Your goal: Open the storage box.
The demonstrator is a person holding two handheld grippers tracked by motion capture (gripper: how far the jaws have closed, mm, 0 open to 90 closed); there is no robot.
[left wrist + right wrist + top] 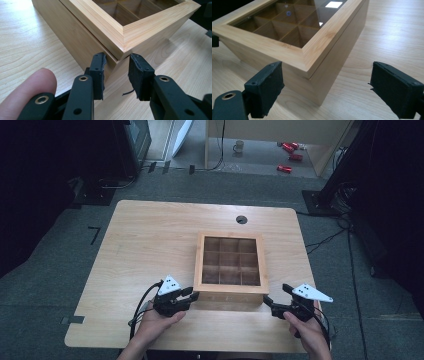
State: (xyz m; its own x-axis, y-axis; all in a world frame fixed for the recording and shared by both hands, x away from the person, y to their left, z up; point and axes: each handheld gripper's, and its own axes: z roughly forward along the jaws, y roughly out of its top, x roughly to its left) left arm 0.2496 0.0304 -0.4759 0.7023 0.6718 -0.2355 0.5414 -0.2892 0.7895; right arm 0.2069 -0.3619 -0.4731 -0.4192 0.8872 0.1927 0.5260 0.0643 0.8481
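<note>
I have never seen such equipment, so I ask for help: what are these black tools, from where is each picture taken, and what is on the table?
A person holds a two-jaw gripper in each hand. The high view looks down on the table: the left gripper and right gripper sit at the near corners of a wooden box with a glass lid and compartments. The other two pictures come from cameras on the grippers. Both grippers are open and hold nothing; each has a box corner between its jaws, the right spread wider.
</note>
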